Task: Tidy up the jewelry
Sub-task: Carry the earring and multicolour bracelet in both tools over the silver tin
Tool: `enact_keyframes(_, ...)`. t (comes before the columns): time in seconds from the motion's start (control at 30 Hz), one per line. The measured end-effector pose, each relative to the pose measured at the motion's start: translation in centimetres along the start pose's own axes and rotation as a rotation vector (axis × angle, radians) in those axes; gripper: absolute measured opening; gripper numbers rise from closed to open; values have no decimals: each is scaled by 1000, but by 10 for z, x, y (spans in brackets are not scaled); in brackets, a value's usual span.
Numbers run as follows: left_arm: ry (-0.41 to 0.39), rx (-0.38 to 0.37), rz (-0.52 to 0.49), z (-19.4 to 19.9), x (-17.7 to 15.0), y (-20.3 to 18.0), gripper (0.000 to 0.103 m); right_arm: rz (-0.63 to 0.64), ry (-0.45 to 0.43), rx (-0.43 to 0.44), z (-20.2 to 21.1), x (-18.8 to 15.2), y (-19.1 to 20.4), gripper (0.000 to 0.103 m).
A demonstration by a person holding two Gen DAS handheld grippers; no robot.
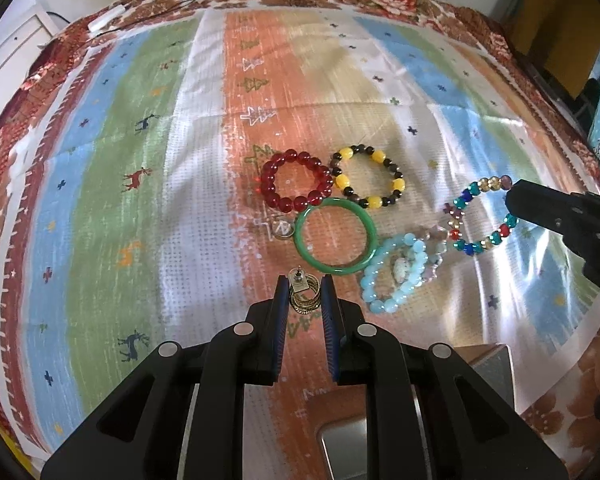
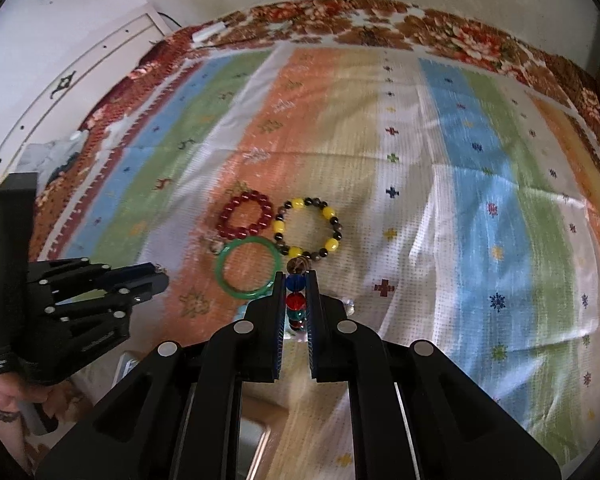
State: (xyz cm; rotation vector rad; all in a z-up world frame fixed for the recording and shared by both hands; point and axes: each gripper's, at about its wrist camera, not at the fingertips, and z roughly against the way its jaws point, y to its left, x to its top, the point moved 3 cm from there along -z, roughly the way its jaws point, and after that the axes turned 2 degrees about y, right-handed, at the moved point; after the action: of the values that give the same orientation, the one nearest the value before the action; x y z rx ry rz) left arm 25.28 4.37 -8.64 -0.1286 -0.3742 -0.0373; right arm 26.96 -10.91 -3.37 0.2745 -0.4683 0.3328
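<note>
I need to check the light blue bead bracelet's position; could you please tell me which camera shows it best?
The left wrist view: the light blue bead bracelet lies in full view, beside the green bangle. In the right wrist view I cannot make it out.

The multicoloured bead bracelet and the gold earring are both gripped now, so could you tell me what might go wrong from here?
1. The right gripper pinches the multicoloured bead bracelet by a few beads; it could slip out or drag the neighbouring light blue bead bracelet.
2. The left gripper holds the small gold hoop earring only at the jaw tips, so it may drop.
3. The green bangle lies just ahead and could get nudged.
</note>
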Motion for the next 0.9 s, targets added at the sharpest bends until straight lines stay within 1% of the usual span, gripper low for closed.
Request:
enact_keyframes(0.17,1,12,9,2,-6,0,16,17,-33,-1,18,-7,6,10)
enact_keyframes(0.4,-61,22,7,26,-15,-7,16,36,-64,6,36,-18,18,10)
enact_keyframes(0.6,-78,-5,15,36,-27,-9,16,43,-69,40,47,-37,26,10)
enact_keyframes(0.73,-80,-7,31,38,-35,-6,16,52,-74,56,55,-48,33,10)
enact_keyframes(0.9,-97,-36,30,46,-45,-8,16,64,-79,71,63,-58,39,10)
